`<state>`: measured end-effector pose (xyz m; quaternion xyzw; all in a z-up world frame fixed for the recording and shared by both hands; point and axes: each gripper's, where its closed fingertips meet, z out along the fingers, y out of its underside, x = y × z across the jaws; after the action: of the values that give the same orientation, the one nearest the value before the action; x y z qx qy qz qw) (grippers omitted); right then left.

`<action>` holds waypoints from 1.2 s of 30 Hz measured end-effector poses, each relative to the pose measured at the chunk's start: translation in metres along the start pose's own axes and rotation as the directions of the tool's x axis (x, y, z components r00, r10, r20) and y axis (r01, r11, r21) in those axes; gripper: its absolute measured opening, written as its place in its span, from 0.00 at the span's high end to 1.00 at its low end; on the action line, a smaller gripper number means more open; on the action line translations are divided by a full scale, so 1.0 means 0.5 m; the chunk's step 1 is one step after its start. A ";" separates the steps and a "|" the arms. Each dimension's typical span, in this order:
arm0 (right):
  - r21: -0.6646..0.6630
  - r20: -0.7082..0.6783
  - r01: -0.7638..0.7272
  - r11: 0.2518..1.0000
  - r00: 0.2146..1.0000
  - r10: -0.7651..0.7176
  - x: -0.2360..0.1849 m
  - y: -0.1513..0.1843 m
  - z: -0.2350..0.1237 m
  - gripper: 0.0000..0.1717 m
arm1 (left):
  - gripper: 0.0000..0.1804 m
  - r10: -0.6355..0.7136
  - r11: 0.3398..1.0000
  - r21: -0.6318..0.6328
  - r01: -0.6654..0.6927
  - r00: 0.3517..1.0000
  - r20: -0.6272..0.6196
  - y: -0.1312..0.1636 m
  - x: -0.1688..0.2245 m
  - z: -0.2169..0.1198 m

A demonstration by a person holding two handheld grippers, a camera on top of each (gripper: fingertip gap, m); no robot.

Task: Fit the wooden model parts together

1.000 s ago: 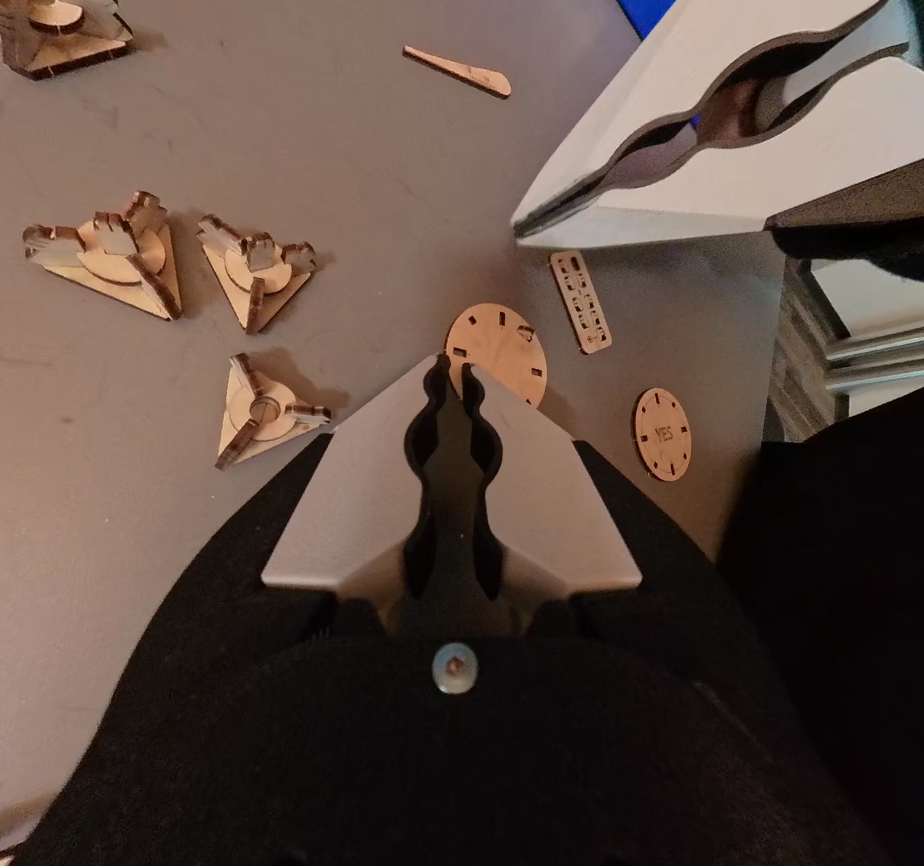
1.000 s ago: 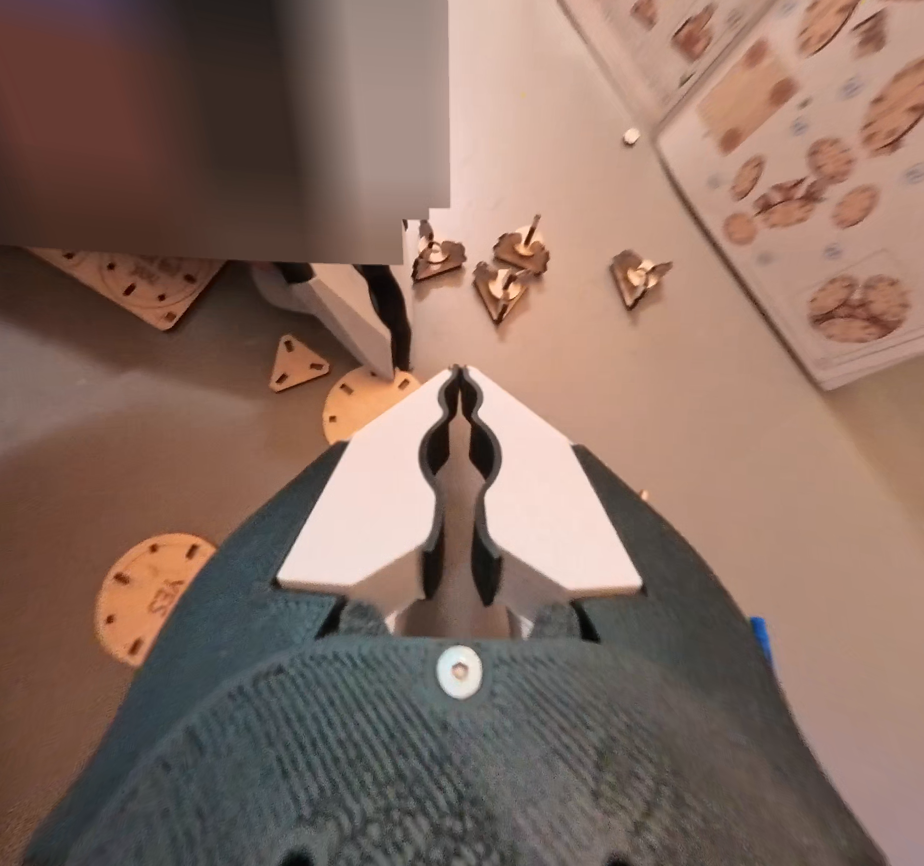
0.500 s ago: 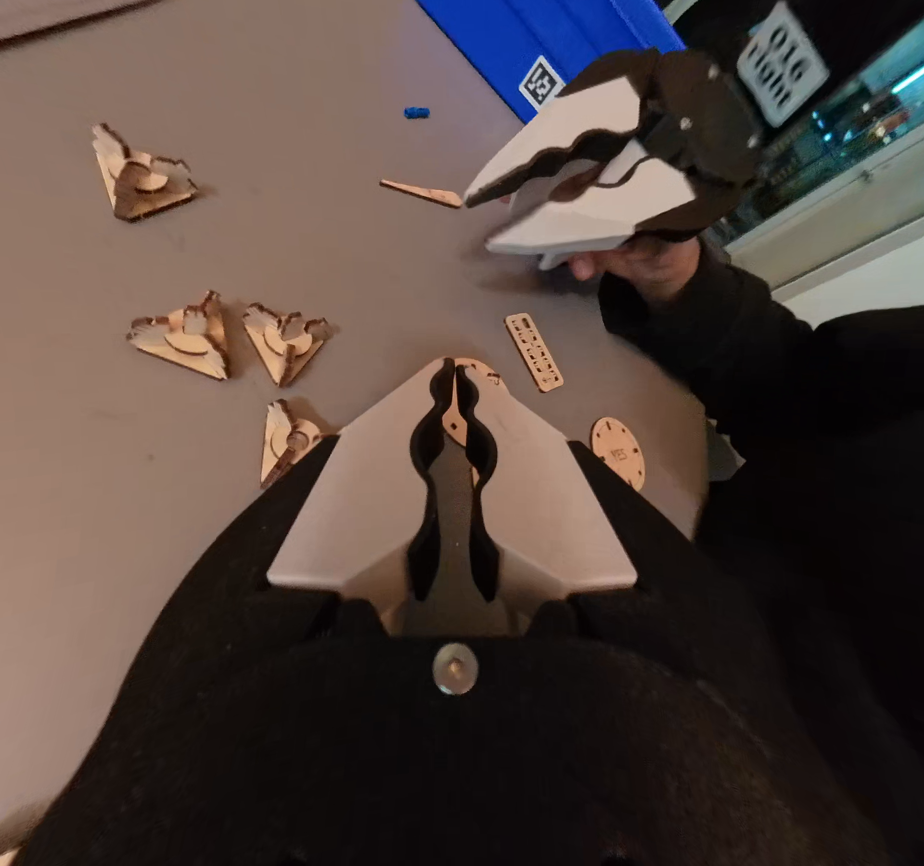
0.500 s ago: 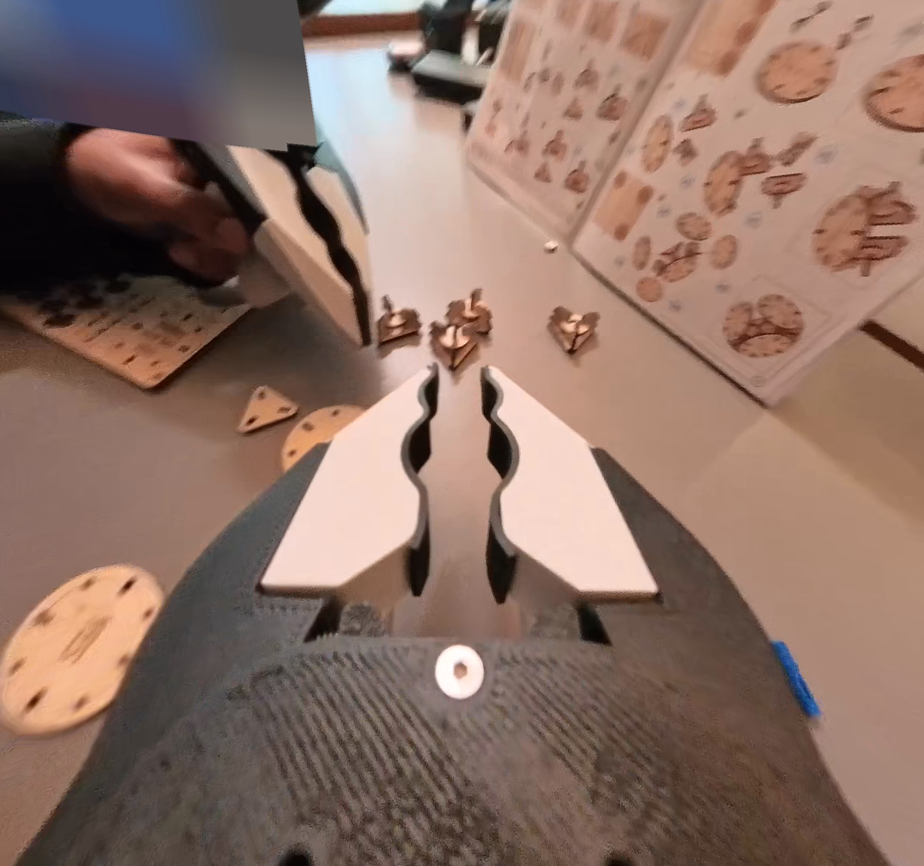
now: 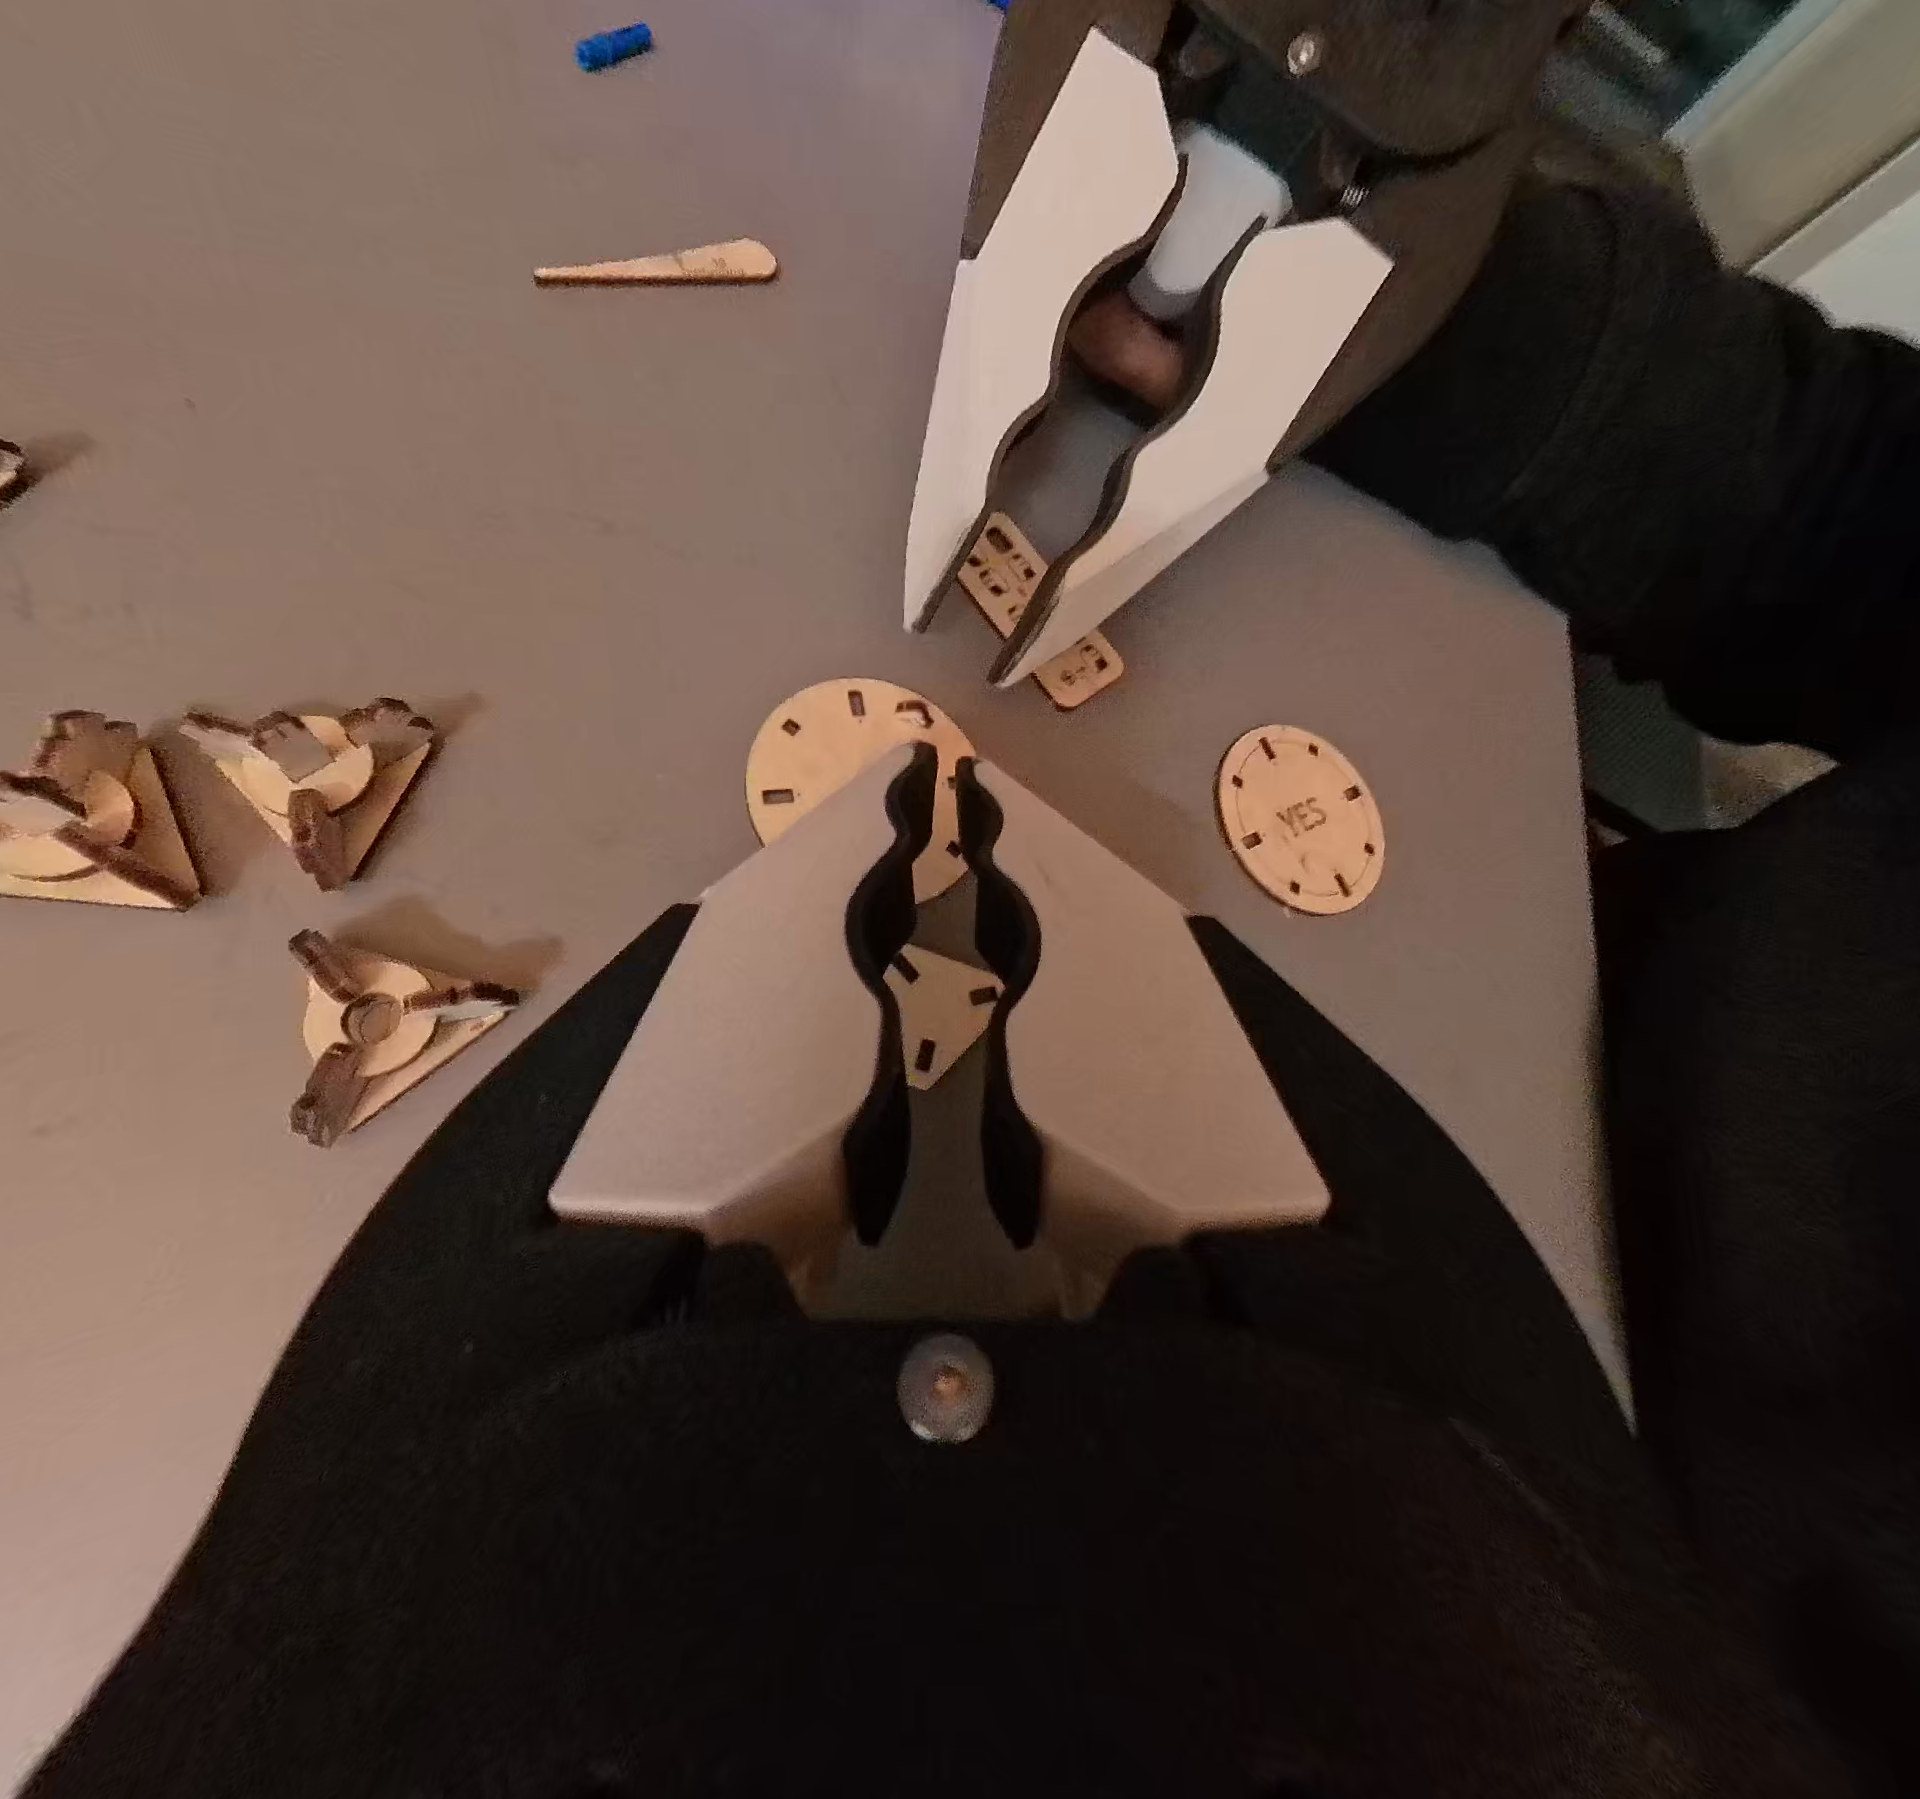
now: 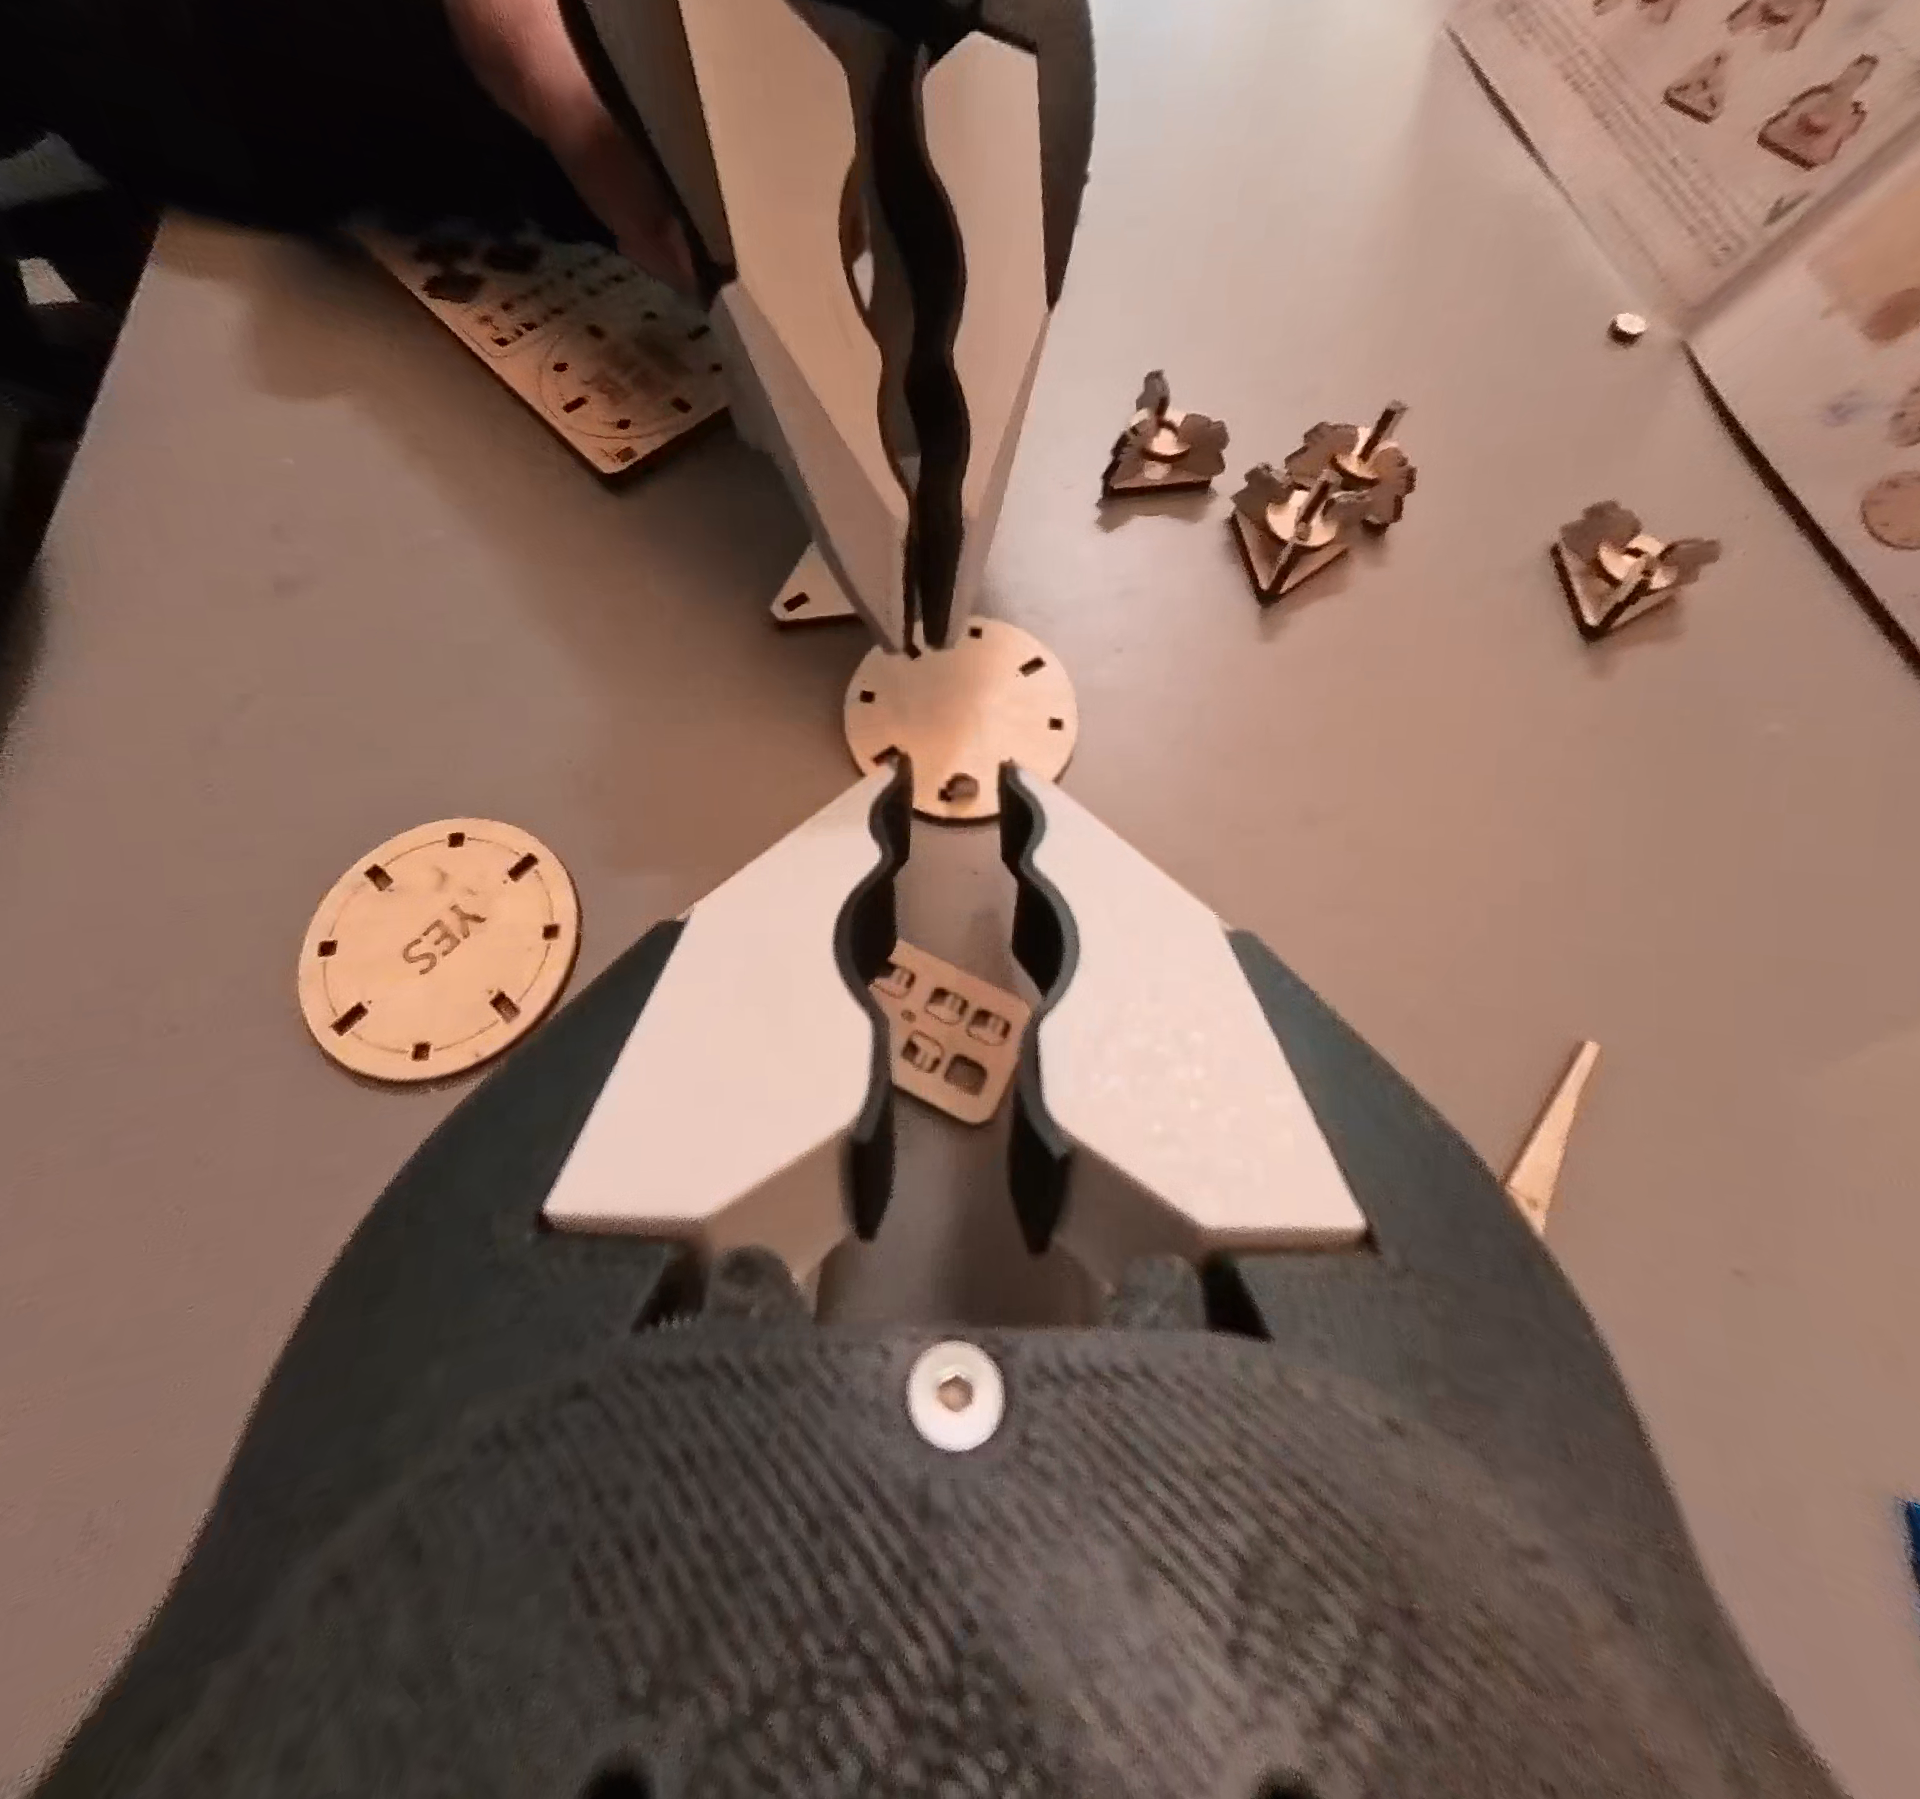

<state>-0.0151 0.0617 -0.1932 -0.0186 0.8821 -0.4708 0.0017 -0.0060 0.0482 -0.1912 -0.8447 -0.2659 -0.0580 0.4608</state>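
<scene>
My left gripper (image 5: 940, 762) is shut and empty. Its tips sit on the edge of a plain slotted wooden disc (image 5: 831, 773) on the grey table. The right wrist view shows the left gripper (image 6: 920, 648) pointing steeply down onto that disc (image 6: 961, 721). A small wooden triangle plate (image 5: 940, 1017) lies under the left fingers. My right gripper (image 6: 951, 781) is open and empty, its tips at the near edge of the disc. A slotted rectangular wooden strip (image 6: 951, 1043) lies on the table below its fingers. In the left wrist view the right gripper (image 5: 961, 650) straddles that strip (image 5: 1003, 575) without pressing on it.
A second wooden disc with writing (image 5: 1299, 819) lies near the table's edge (image 5: 1579, 710). Three triangular wooden assemblies (image 5: 312, 783) stand to the left. A wooden pointer (image 5: 665, 269), a blue peg (image 5: 613, 45), a cut wooden sheet (image 6: 582, 367) and instruction sheets (image 6: 1714, 87) lie farther out. My two grippers' fingertips are within a few centimetres of each other. About 5 centimetres separates my left fingertips from the small wooden triangle plate (image 5: 940, 1017).
The right gripper has opened and come down over the wooden strip. The left gripper stays shut and has lowered onto the plain disc.
</scene>
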 end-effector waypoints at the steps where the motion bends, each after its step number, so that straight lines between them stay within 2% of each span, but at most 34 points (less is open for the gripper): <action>1: 0.000 0.000 0.009 1.000 1.000 -0.009 -0.002 -0.001 0.001 0.92 | 0.99 0.016 1.000 -0.014 -0.016 1.000 0.014 0.004 -0.001 0.003; 6: -0.047 0.001 0.020 0.999 1.000 -0.020 -0.008 0.010 0.012 0.92 | 0.99 0.062 0.995 -0.080 -0.058 0.997 0.049 0.024 -0.002 0.021; 11: -0.110 0.031 0.016 0.994 0.999 -0.013 -0.020 0.028 0.022 0.93 | 0.99 0.071 0.994 -0.087 -0.065 0.995 0.065 0.026 -0.003 0.021; 17: -0.109 0.085 0.044 0.993 0.996 -0.034 -0.052 0.018 0.037 0.94 | 0.98 0.033 0.995 -0.092 -0.025 0.996 0.081 0.029 -0.014 0.021; 23: -0.109 0.080 0.093 0.990 0.993 -0.084 -0.062 0.011 0.046 0.94 | 0.98 0.015 0.995 -0.103 -0.006 0.996 0.087 0.033 -0.019 0.023; 28: -0.084 -0.033 0.014 0.996 0.999 -0.017 -0.001 0.013 0.014 0.95 | 1.00 0.040 0.993 -0.114 -0.028 0.994 0.105 0.035 -0.018 0.024; 31: -0.063 -0.039 -0.027 0.998 0.999 0.024 0.013 0.017 0.012 0.93 | 1.00 0.056 0.992 -0.116 -0.042 0.992 0.116 0.035 -0.018 0.024; 36: -0.012 -0.009 0.000 1.000 1.000 0.000 -0.002 -0.006 0.017 0.86 | 1.00 0.036 0.993 -0.113 -0.024 0.994 0.101 0.035 -0.018 0.024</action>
<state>-0.0138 0.0530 -0.1957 -0.0165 0.8849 -0.4654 -0.0026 -0.0065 0.0468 -0.2144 -0.8749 -0.2728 -0.0223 0.3996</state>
